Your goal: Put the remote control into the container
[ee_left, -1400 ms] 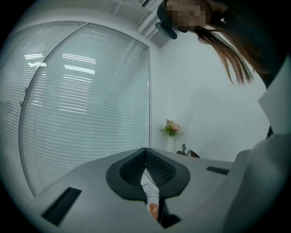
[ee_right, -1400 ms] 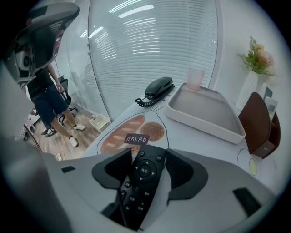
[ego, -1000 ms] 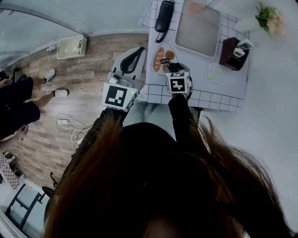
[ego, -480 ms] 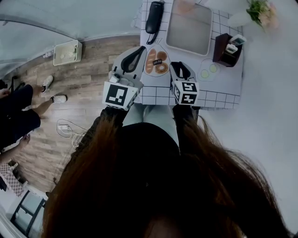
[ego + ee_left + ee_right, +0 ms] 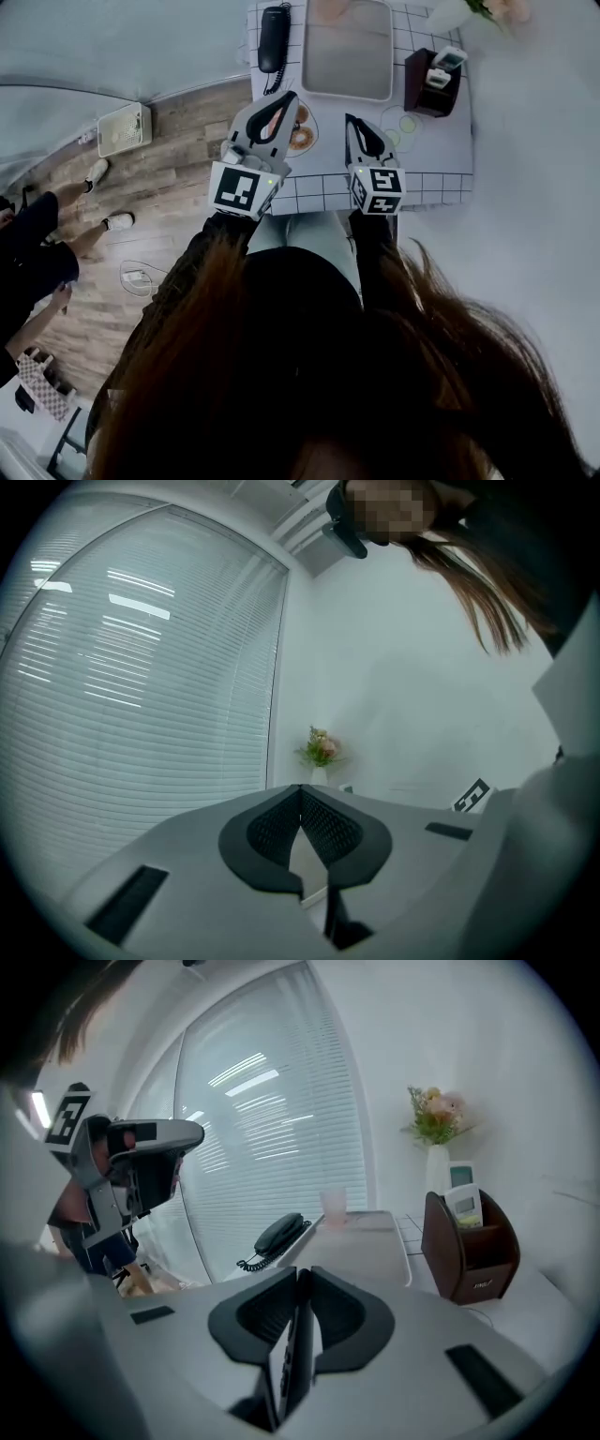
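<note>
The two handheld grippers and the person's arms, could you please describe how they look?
Both the left gripper and the right gripper have light grey bodies tapering to a point, with black jaw linings; their pads are dark with a fine mesh texture. Each carries a white cube printed with black square markers. The sleeves are black.

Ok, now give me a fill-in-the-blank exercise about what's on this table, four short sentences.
1. In the head view, the telephone lies to the ___ of the tray.
2. The brown container stands on the tray's ___ side.
3. The plate shows partly behind the ___ hand-held gripper.
4. The white vase holds ___.
Missing words: left, right, left, flowers.
</note>
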`<action>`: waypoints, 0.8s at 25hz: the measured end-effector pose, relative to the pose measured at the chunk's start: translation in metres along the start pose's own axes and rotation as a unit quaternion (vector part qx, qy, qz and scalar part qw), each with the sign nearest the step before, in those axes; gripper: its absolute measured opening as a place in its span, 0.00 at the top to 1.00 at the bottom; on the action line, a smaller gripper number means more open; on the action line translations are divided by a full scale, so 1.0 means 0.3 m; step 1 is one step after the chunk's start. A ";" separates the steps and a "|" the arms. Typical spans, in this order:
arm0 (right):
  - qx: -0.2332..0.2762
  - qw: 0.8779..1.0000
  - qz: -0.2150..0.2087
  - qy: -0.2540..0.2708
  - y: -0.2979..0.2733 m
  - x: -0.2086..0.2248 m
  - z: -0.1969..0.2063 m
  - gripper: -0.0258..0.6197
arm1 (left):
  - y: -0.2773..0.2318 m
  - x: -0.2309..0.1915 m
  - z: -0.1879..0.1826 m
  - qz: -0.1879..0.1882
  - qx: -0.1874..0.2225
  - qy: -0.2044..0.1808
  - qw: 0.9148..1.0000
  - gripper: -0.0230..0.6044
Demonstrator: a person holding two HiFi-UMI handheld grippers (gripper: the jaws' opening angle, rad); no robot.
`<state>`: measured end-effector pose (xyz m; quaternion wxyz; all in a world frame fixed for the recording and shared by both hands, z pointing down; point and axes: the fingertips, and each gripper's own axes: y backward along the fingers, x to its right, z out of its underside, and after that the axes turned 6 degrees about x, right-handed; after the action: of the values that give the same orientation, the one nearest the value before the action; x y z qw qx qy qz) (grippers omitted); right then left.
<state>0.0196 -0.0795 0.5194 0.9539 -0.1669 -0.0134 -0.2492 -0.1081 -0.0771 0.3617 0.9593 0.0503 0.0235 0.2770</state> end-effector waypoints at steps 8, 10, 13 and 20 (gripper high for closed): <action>0.067 0.998 -0.002 -0.001 0.073 0.071 -0.122 0.87 | -0.078 0.053 0.006 0.019 0.003 0.004 1.000 0.95; 0.091 0.996 -0.005 0.002 0.092 0.090 -0.164 0.87 | -0.101 0.070 0.009 0.024 0.001 0.004 1.000 0.95; 0.120 0.993 -0.004 0.008 0.123 0.118 -0.239 0.87 | -0.137 0.093 0.013 0.031 0.001 0.006 0.999 0.95; 0.162 0.986 0.013 0.026 0.186 0.209 -0.377 0.88 | -0.240 0.172 0.030 0.054 0.003 0.012 0.998 0.95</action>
<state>0.0949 -0.1001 0.4021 0.9715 -0.0035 -0.0263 -0.2355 -0.0256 -0.1108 0.3618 0.9422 0.0511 0.0334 0.3294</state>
